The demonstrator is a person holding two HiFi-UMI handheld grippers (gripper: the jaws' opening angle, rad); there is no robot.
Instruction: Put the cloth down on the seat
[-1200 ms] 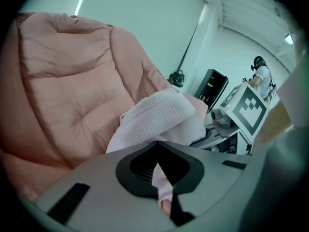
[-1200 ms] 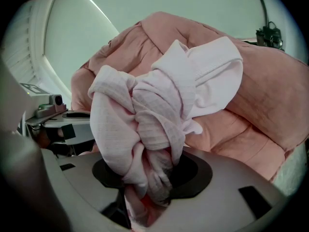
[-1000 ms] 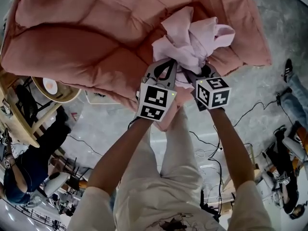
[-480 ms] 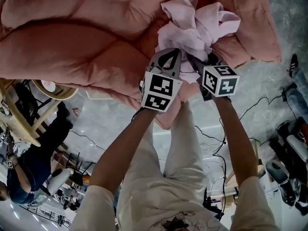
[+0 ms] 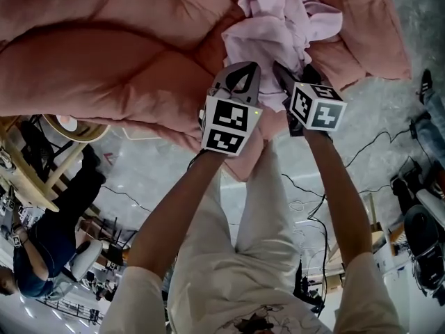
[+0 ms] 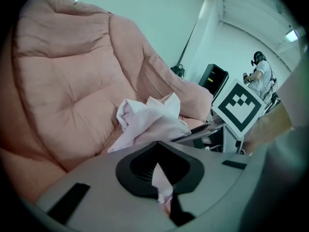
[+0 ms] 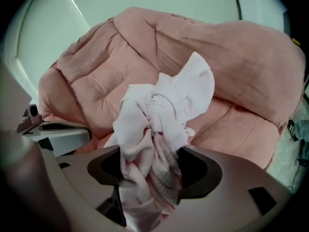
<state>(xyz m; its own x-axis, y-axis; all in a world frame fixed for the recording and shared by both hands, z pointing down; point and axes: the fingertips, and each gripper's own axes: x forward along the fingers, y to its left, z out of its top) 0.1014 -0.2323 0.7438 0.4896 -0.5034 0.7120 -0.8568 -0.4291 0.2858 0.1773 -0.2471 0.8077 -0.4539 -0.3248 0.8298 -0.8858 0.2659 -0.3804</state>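
With the cloth lying bunched on the pink seat at upper right, the left gripper pinching a thin corner and the right gripper opening around a thick fold, we are fearing that a pull-back now may drag it off the seat edge, and we are reading no writing anywhere.

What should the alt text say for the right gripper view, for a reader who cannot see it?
A crumpled pale pink cloth bunches up between the right tongs, whose jaws are opening around it. Behind it, a big pink padded seat fills most of the picture.
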